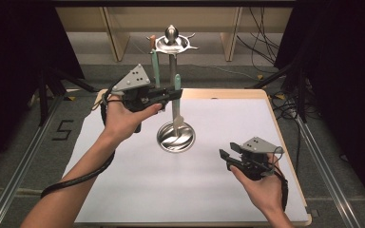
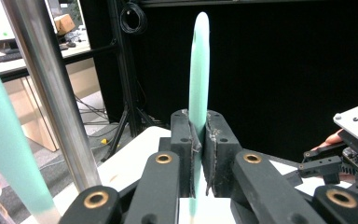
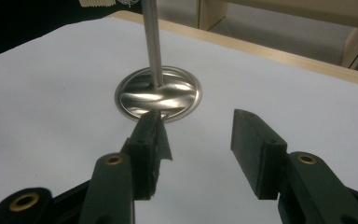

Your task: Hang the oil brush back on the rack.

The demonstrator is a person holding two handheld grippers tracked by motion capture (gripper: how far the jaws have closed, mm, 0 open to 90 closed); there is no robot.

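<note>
A steel utensil stand rises from a round base (image 1: 176,137) on the white mat, with a pole (image 1: 172,66) and a hooked top disc (image 1: 172,43). My left gripper (image 1: 176,93) is held up beside the pole, shut on the handle of a pale teal spatula (image 1: 177,118) that hangs upright, blade down over the base. In the left gripper view the teal handle (image 2: 199,70) stands pinched between the pads of that gripper (image 2: 199,128). My right gripper (image 1: 227,159) rests low at the front right, open and holding nothing; in its own view the jaws (image 3: 198,135) face the base (image 3: 158,95).
A second teal utensil (image 1: 155,66) and a wooden-handled one (image 1: 152,42) hang from the disc's left side. The table's wooden edge (image 1: 285,142) runs along the right. Cables and dark stands surround the table on the floor.
</note>
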